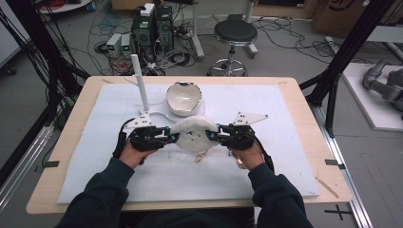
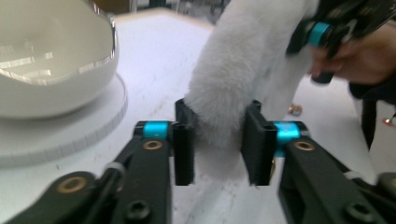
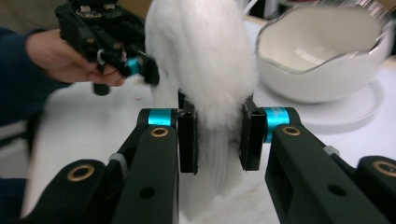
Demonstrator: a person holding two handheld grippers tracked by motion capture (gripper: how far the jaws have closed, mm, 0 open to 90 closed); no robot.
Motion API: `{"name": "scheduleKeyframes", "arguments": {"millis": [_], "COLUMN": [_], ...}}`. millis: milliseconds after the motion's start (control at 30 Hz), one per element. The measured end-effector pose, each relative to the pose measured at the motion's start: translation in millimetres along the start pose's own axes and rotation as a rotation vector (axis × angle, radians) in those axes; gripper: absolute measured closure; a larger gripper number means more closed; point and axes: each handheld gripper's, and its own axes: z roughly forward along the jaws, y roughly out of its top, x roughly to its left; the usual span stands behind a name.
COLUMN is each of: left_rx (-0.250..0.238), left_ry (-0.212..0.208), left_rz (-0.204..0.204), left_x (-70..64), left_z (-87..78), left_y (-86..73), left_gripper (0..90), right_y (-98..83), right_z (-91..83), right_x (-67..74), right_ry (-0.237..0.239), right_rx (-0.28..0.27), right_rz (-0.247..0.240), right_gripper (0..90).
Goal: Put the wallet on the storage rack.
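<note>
A round white fluffy pad (image 1: 193, 134) is held up over the middle of the white mat (image 1: 285, 156), one gripper on each side. My left gripper (image 1: 175, 137) is shut on its left edge, the fluff squeezed between the jaws (image 2: 217, 144). From the opposite side my right gripper (image 1: 212, 135) is shut on the right edge (image 3: 217, 137). In the gripper views the pad (image 2: 238, 70) (image 3: 205, 60) stands on edge between the two. Just behind it a white egg-shell shaped bowl (image 1: 183, 98) (image 2: 51, 56) (image 3: 322, 56) sits on a round white base.
A white rod (image 1: 140, 80) stands upright at the back left of the mat. A small brownish object (image 1: 202, 156) lies on the mat under the pad. Beyond the table are a black stool (image 1: 235, 33), computer boxes (image 1: 152, 28) and cables.
</note>
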Motion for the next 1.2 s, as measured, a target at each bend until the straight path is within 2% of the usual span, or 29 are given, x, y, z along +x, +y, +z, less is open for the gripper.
{"name": "scheduleKeyframes", "arguments": {"millis": [67,133,200,300,400,500,567,633,700,900,1200], "left_rx": [-0.006,-0.034,-0.053,-0.078,-0.09,-0.096,-0.093,-0.11,-0.125,-0.116,-0.11], "left_ry": [0.026,0.067,0.116,0.174,0.245,0.287,0.302,0.32,0.329,0.35,0.335], "left_rz": [-0.019,-0.045,-0.059,-0.076,-0.073,-0.093,-0.096,-0.095,-0.087,-0.097,-0.116], "left_x": [4.2,9.6,15.5,26.3,37.0,45.3,48.9,52.0,54.6,58.4,59.1], "left_z": [-2.8,-9.6,-18.2,-32.2,-47.2,-56.8,-61.9,-67.2,-72.1,-75.5,-73.3], "left_y": [0.2,1.1,1.0,-1.2,-3.9,-6.9,-8.3,-9.1,-9.8,-12.4,-13.8], "left_gripper": [55.6,47.6,45.2,40.1,35.2,29.4,26.6,24.5,24.3,24.3,24.4], "right_y": [5.6,13.6,20.4,31.6,43.7,58.4,69.0,82.2,92.6,123.5,152.0], "right_z": [-2.5,-5.1,-6.2,-6.7,-5.0,-2.3,0.2,3.6,6.4,20.5,56.2], "right_x": [3.1,4.8,4.3,2.5,-1.6,-7.7,-12.0,-17.1,-19.2,-28.4,-43.1], "right_ry": [-0.028,-0.046,-0.065,-0.091,-0.115,-0.132,-0.141,-0.149,-0.151,-0.172,-0.185], "right_rx": [-0.001,-0.009,-0.017,-0.014,-0.009,0.006,0.014,0.021,0.024,0.036,0.091], "right_rz": [-0.052,-0.092,-0.119,-0.137,-0.168,-0.192,-0.205,-0.233,-0.241,-0.29,-0.339], "right_gripper": [74.7,75.0,75.3,75.6,75.6,75.6,75.6,75.6,75.6,75.5,75.5]}}
